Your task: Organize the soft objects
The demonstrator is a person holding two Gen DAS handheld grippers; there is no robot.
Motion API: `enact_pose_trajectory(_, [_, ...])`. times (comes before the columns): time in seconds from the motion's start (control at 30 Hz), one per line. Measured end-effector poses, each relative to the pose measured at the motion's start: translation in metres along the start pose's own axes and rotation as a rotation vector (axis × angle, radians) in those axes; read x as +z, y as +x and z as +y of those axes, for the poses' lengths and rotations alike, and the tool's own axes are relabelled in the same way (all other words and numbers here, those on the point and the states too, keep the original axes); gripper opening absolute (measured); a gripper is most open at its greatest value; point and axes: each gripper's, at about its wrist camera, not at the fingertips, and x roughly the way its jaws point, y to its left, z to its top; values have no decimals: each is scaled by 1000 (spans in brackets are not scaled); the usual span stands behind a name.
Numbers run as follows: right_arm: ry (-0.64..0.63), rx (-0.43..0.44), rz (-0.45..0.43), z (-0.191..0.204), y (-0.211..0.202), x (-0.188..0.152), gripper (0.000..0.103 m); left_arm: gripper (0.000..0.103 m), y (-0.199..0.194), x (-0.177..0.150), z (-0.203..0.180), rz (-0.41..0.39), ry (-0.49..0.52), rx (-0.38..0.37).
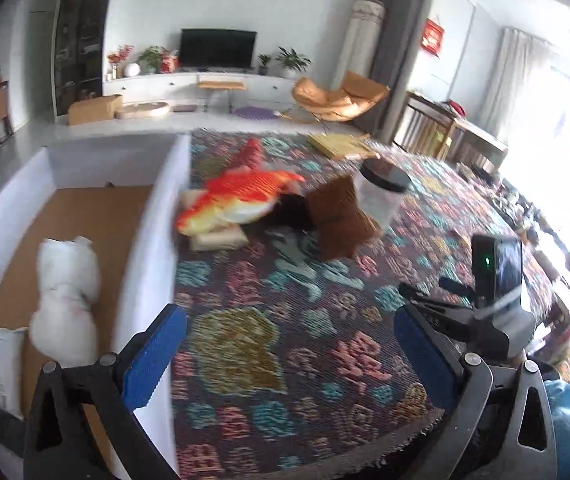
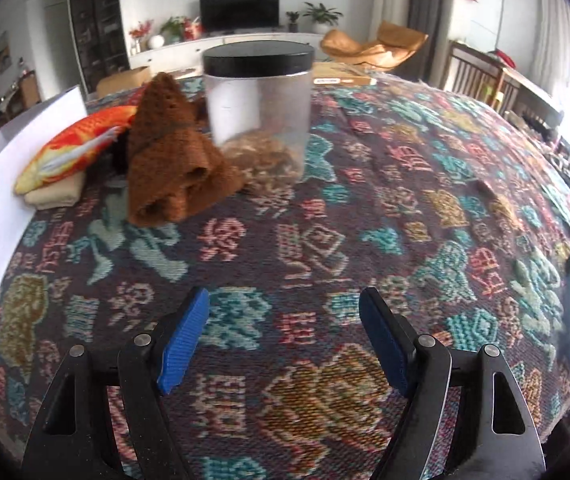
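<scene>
A white box [image 1: 153, 236] with a brown floor stands at the left of the patterned table; a white plush toy [image 1: 67, 300] lies inside it. Beside the box lie an orange fish plush [image 1: 237, 198] on a folded beige cloth [image 1: 221, 240], a dark soft item [image 1: 291, 214] and a brown knitted cloth [image 1: 339, 220]. The right wrist view shows the fish [image 2: 73, 144], beige cloth [image 2: 55, 196] and brown cloth [image 2: 169, 152] too. My left gripper [image 1: 289, 348] is open and empty, its left finger over the box wall. My right gripper [image 2: 283, 340] is open and empty above the tablecloth.
A clear jar with a black lid [image 2: 259, 112] holding brown bits stands behind the brown cloth; it also shows in the left wrist view [image 1: 381, 196]. The right gripper's camera body [image 1: 497, 272] is at right. A flat yellow item [image 1: 341, 144] lies at the far edge.
</scene>
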Motion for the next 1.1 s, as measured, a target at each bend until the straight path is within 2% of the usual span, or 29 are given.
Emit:
enact_pose_trajectory(0.07, [-8,-34,-11,-7,6,-6,80,103,34,-10,-23,54,40,-10])
enact_pose_trajectory(0.13, [-16,-61,15,-10,15,-11,80,103,66,-16,-34,97,65,23])
enact_pose_trajectory(0.17, [-1,-46,26,-13,18,-11,80,103,81,-19,-36,113,66,50])
enact_pose_trajectory(0.27, [35,-48,25,-21,22,-10,82,103,116,-16,-27,135,35,93])
enact_pose_trajectory(0.43, [69,-24,32,-28,22,-8,84,103,151,-11,-17,163,4,148])
enact_pose_trajectory(0.67, [71,-25,33,-29,25,-9,86,103,162,-16,-25,164,61,201])
enact_pose_trajectory(1.1, [72,-25,34,-27,25,-10,86,103,162,-17,-26,161,59,203])
